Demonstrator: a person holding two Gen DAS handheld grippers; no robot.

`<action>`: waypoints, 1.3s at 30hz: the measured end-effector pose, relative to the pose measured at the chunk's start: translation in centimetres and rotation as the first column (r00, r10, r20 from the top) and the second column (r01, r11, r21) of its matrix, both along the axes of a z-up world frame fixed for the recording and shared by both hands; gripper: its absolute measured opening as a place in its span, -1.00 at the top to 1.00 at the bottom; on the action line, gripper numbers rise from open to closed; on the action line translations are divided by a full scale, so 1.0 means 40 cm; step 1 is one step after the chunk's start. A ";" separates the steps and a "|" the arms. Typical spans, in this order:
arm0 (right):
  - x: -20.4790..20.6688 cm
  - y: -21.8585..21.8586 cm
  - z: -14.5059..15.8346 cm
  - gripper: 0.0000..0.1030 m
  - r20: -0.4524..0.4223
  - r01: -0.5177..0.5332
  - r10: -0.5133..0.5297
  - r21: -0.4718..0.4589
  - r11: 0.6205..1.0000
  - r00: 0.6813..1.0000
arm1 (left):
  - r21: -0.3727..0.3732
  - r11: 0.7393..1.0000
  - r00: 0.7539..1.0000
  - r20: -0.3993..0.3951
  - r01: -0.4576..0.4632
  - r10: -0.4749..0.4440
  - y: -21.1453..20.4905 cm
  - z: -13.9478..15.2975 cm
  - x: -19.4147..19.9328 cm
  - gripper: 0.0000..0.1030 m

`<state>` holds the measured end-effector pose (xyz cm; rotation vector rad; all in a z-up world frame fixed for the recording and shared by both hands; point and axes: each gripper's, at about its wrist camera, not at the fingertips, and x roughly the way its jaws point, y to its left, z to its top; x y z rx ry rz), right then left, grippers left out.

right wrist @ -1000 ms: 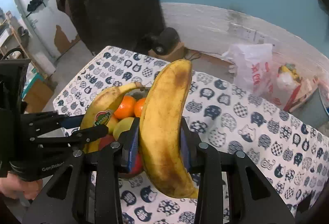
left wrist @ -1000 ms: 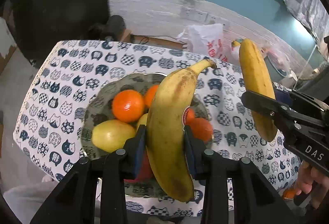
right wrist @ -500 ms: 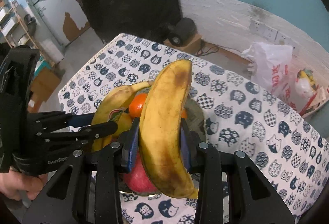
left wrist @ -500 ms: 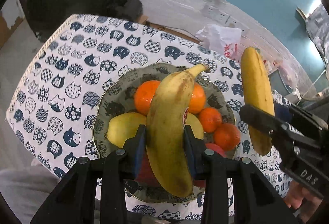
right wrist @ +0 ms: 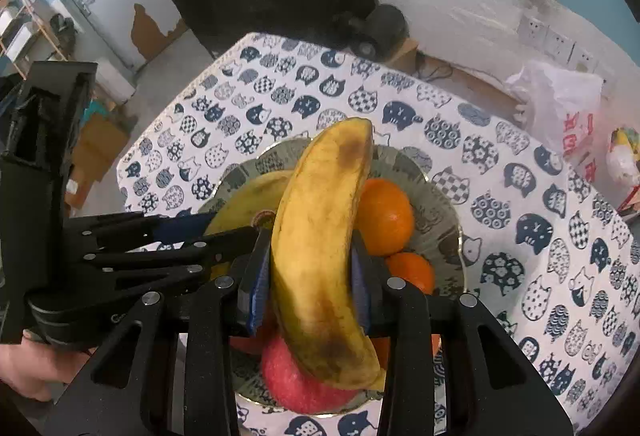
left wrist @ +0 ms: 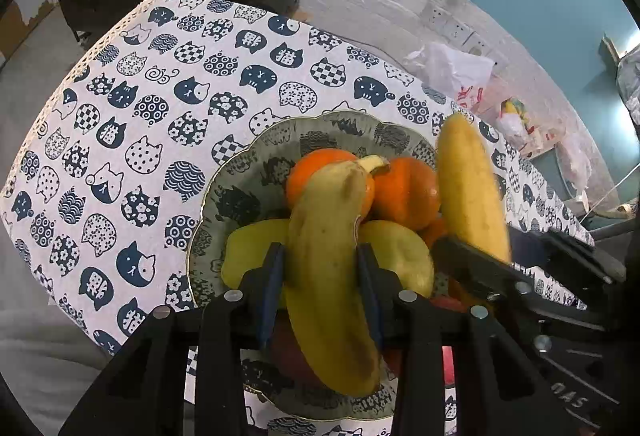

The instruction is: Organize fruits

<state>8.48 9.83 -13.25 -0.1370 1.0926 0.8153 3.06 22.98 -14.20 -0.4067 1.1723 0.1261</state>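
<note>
My left gripper (left wrist: pixel 320 276) is shut on a yellow banana (left wrist: pixel 332 276) and holds it above a patterned fruit bowl (left wrist: pixel 240 172). The bowl holds oranges (left wrist: pixel 404 192), yellow pears (left wrist: pixel 396 256) and a red apple (right wrist: pixel 296 384). My right gripper (right wrist: pixel 308 276) is shut on a second, brown-spotted banana (right wrist: pixel 320 236), also over the bowl (right wrist: pixel 440 204). In the left wrist view that gripper (left wrist: pixel 520 276) enters from the right with its banana (left wrist: pixel 468 188). In the right wrist view the left gripper (right wrist: pixel 168 236) and its banana (right wrist: pixel 240 204) sit at the left.
The bowl stands on a table with a cat-print cloth (left wrist: pixel 140 116). The table's far edge (left wrist: pixel 224 0) and left edge drop to the floor. A white plastic bag (right wrist: pixel 560 104) lies on the floor by the wall behind.
Both grippers have moved down and closer to the bowl with their bananas. The two bananas now hang nearer together over the fruit.
</note>
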 end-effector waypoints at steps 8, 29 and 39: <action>0.017 0.003 -0.033 0.25 -0.077 0.001 0.001 0.029 1.000 0.997 | 0.010 1.000 1.000 -0.008 -0.004 0.004 0.005 0.001 0.002 0.21; -0.042 -0.151 0.160 -0.26 0.121 0.116 -0.113 -0.017 0.993 0.986 | 0.138 0.988 0.993 0.086 0.065 -0.077 -0.097 0.180 -0.081 -0.47; -0.109 -0.239 0.290 -0.48 0.208 0.172 -0.172 0.019 0.985 0.963 | 0.264 0.957 0.977 0.136 0.122 -0.162 -0.175 0.274 -0.135 -0.66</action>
